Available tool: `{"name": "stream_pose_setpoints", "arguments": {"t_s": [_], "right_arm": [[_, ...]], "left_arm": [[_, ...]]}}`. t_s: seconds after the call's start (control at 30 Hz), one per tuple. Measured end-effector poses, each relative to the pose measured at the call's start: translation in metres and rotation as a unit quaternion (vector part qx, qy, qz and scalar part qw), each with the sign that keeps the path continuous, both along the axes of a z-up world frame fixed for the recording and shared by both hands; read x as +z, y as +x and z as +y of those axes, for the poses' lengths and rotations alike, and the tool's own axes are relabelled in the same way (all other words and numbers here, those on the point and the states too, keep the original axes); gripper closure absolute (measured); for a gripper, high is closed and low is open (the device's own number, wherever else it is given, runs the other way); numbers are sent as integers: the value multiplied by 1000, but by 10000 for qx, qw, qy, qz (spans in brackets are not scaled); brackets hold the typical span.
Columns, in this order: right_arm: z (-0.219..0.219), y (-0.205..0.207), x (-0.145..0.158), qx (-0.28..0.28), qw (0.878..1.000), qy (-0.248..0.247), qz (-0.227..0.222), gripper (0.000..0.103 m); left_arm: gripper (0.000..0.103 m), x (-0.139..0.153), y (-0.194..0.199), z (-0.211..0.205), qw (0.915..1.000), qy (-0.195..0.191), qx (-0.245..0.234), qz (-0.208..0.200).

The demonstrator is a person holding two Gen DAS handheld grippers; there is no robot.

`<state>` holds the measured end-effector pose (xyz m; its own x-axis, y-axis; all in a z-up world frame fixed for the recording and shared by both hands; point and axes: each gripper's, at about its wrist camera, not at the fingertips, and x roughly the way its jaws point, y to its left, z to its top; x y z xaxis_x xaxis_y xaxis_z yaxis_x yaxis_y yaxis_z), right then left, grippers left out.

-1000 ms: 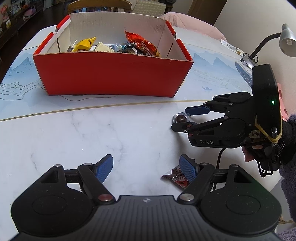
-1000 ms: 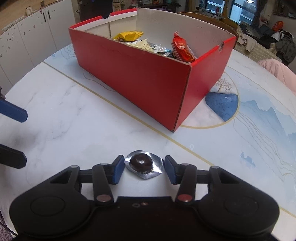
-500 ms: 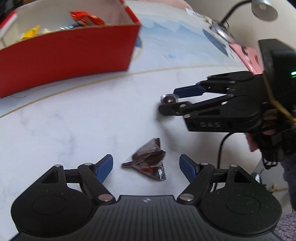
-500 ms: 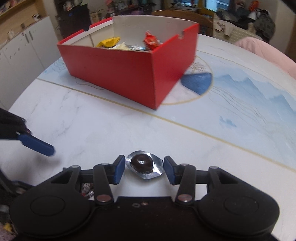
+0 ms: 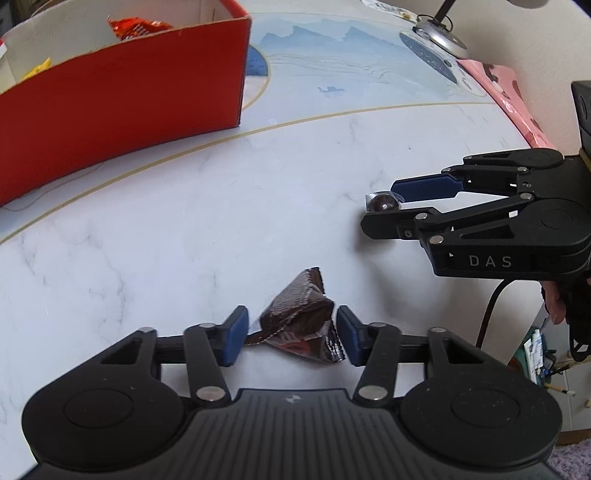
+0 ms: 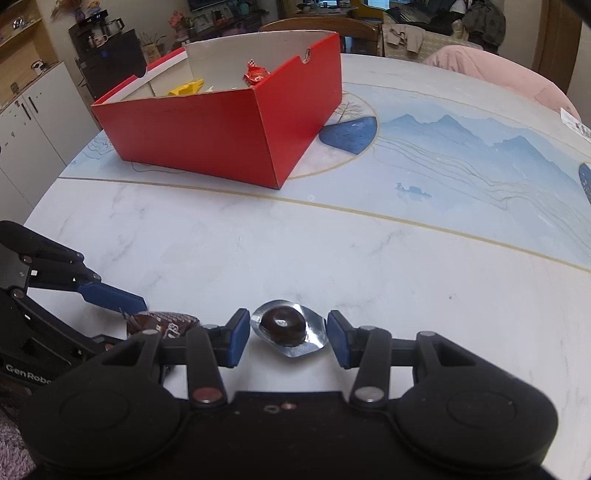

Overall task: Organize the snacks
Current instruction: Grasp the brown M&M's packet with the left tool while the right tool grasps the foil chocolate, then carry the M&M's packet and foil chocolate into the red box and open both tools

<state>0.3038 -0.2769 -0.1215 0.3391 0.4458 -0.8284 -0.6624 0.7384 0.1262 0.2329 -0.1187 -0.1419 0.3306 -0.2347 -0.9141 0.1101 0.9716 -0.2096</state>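
Your left gripper (image 5: pixel 290 338) points steeply down at the marble surface (image 5: pixel 184 236), its blue fingers (image 5: pixel 233 334) closing around a dark brown wrapped snack (image 5: pixel 301 323) that lies between them; the pads look to be touching the wrapper's edges, though you cannot be sure they press yet. Your right gripper (image 6: pixel 289 338) also tilts downward, just to the right of the left one, its fingers (image 6: pixel 236 336) clamped on a foil-cupped chocolate (image 6: pixel 284 325), which the left wrist view shows held clear above the surface. The red box (image 6: pixel 229 136) stands well apart on the painted part of the surface, with an orange-red packet (image 6: pixel 255 74) and a yellow wrapper (image 6: pixel 186 88) inside. A lamp base (image 5: pixel 439 31) sits at the far edge. Nothing lies between the grippers and the box.
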Motion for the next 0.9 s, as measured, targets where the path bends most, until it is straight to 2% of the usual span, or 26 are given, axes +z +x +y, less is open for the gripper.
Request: {"name": "stream_pose_setpoints", "arguments": {"t_s": [0.3, 0.63, 0.9], "right_arm": [[7, -6, 2, -41, 10000, 29, 4, 58], [27, -17, 19, -45, 9998, 134, -118, 58], [55, -34, 48, -35, 9988, 304, -384, 58]], "left_arm": [[69, 4, -4, 10, 9998, -69, 99, -156], [70, 23, -13, 46, 9976, -122, 597, -332], [70, 51, -31, 86, 9917, -177, 1032, -744]]}}
